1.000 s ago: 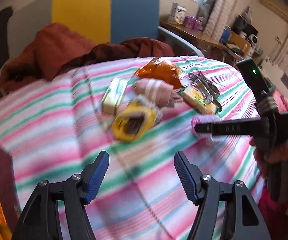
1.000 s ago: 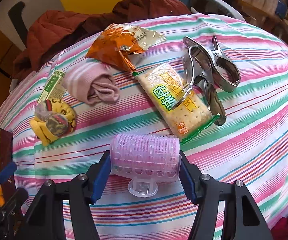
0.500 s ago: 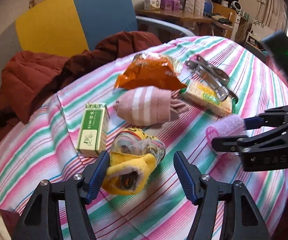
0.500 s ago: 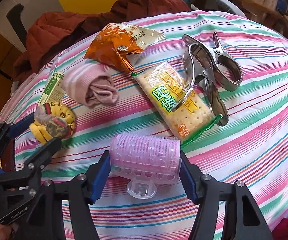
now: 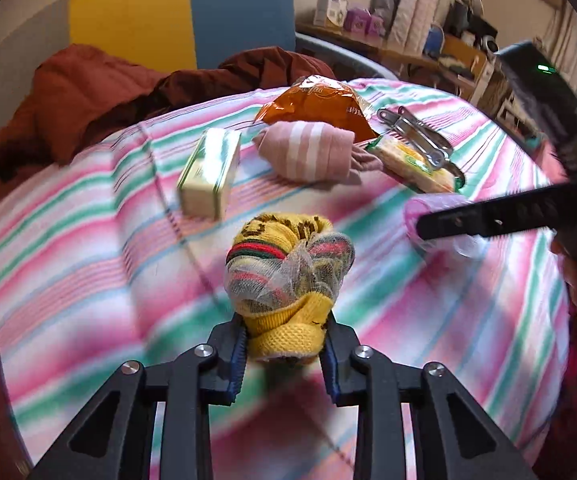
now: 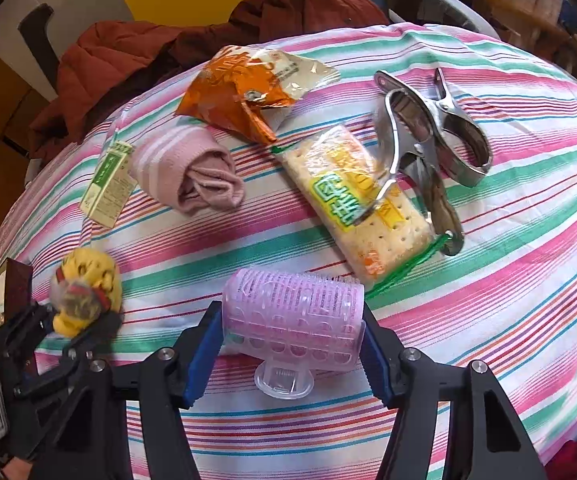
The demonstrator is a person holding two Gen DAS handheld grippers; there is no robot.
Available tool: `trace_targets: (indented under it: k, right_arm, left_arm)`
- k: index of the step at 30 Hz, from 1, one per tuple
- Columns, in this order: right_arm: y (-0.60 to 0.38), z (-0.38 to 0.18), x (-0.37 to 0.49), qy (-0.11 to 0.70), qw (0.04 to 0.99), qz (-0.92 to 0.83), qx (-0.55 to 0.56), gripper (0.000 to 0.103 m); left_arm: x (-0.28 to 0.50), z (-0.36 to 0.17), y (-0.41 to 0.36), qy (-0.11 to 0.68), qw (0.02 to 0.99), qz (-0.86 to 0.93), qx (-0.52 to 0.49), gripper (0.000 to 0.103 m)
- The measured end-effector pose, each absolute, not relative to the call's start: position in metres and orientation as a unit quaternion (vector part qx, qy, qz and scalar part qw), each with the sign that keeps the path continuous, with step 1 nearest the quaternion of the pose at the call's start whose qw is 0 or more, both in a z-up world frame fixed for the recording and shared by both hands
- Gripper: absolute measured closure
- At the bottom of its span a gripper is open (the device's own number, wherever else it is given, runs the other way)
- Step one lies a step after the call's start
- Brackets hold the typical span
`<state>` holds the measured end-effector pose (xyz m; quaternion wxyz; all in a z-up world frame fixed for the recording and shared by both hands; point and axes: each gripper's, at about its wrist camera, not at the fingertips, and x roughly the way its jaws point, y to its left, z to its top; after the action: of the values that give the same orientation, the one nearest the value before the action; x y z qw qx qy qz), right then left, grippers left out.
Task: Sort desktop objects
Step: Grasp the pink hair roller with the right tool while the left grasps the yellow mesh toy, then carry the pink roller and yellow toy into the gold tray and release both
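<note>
One of each thing lies on the striped tabletop [image 6: 508,264], apart from the socks, of which there are two rolls. From left to right in the right wrist view: a yellow rolled sock [image 6: 84,292] at lower left, a small green-and-white box [image 6: 108,184], a pink striped rolled sock [image 6: 186,168], an orange snack bag [image 6: 244,92], a pink hair roller [image 6: 292,316] at bottom centre, a cracker packet [image 6: 356,204] and a steel clamp [image 6: 428,140] whose tip rests on that packet.

The left gripper [image 5: 284,354] is closed tight on the yellow rolled sock [image 5: 288,276], its blue pads pressing the cuff end at lower centre of its own view. The right gripper [image 6: 292,344] is about half open and clamps the pink hair roller by its two ends.

Only the left wrist view shows the net wrap around the yellow sock, a cluttered shelf at upper right and the right gripper [image 5: 484,220] from the side, where it hides most of the roller. Only the right wrist view shows the roller's clear plastic foot and the whole clamp. A rust-red jacket [image 6: 128,64] appears in both.
</note>
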<state>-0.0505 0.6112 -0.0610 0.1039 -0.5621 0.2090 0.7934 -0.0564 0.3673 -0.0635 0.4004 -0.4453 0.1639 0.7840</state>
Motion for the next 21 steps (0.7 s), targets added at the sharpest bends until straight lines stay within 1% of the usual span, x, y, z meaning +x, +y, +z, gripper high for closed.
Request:
trace_targets:
  k: [2, 4, 7, 12, 17, 21]
  right_arm:
    - [0.599, -0.06, -0.054, 0.199, 0.083, 0.797, -0.564, 0.039]
    - [0.583, -0.059, -0.057, 0.164, 0.066, 0.803, -0.569, 0.039]
    - [0.555, -0.058, -0.061, 0.134, 0.03, 0.809, -0.571, 0.04]
    - [0.496, -0.053, -0.061, 0.035, -0.012, 0.822, -0.568, 0.04]
    - [0.467, -0.052, -0.06, -0.002, -0.033, 0.826, -0.562, 0.039]
    - [0.466, -0.052, -0.062, 0.0, -0.035, 0.828, -0.56, 0.039]
  left_arm:
    - [-0.049, -0.064, 0.353, 0.143, 0.398, 0.788, -0.447, 0.074]
    - [-0.039, -0.063, 0.337, 0.132, 0.393, 0.793, -0.446, 0.074]
    - [-0.029, -0.064, 0.311, 0.103, 0.388, 0.794, -0.456, 0.074]
    - [-0.021, -0.069, 0.264, 0.056, 0.36, 0.798, -0.481, 0.074]
    - [-0.006, -0.068, 0.243, 0.042, 0.353, 0.804, -0.476, 0.075]
    - [0.002, -0.065, 0.241, 0.037, 0.357, 0.805, -0.472, 0.075]
